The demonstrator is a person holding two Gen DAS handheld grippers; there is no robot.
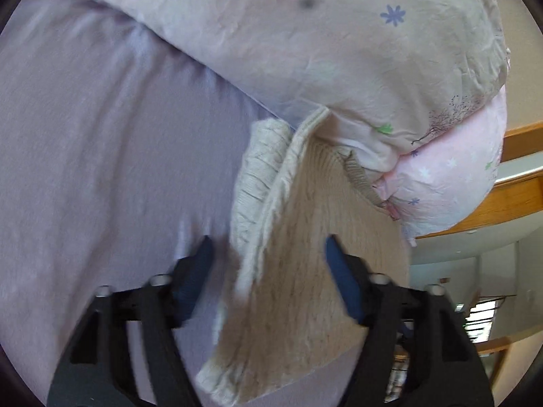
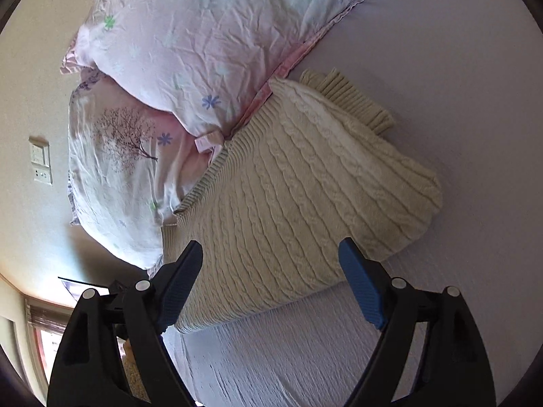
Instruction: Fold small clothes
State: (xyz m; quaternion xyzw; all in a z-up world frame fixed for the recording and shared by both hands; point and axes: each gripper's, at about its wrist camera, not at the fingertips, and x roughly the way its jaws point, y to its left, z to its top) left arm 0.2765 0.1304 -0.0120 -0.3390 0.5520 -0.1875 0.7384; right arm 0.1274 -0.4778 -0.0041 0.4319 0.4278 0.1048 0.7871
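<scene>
The left gripper (image 1: 268,254) has its blue-padded fingers (image 1: 341,276) spread apart with nothing clamped; the cream sweater (image 1: 298,271) lies between and beyond them. The right gripper (image 2: 269,257) is likewise spread wide over the same cable-knit sweater (image 2: 298,196), folded into a thick ribbed bundle on the lavender bed sheet (image 2: 458,84), touching two crinkled floral pink pillows (image 2: 190,51).

We see the sweater (image 1: 298,271) smeared by motion in the left view, its lower edge cut off at 6 o'clock. At 12 o'clock its far end hides under the pillow (image 1: 305,51). Both pillows (image 2: 190,40) run off-frame.
</scene>
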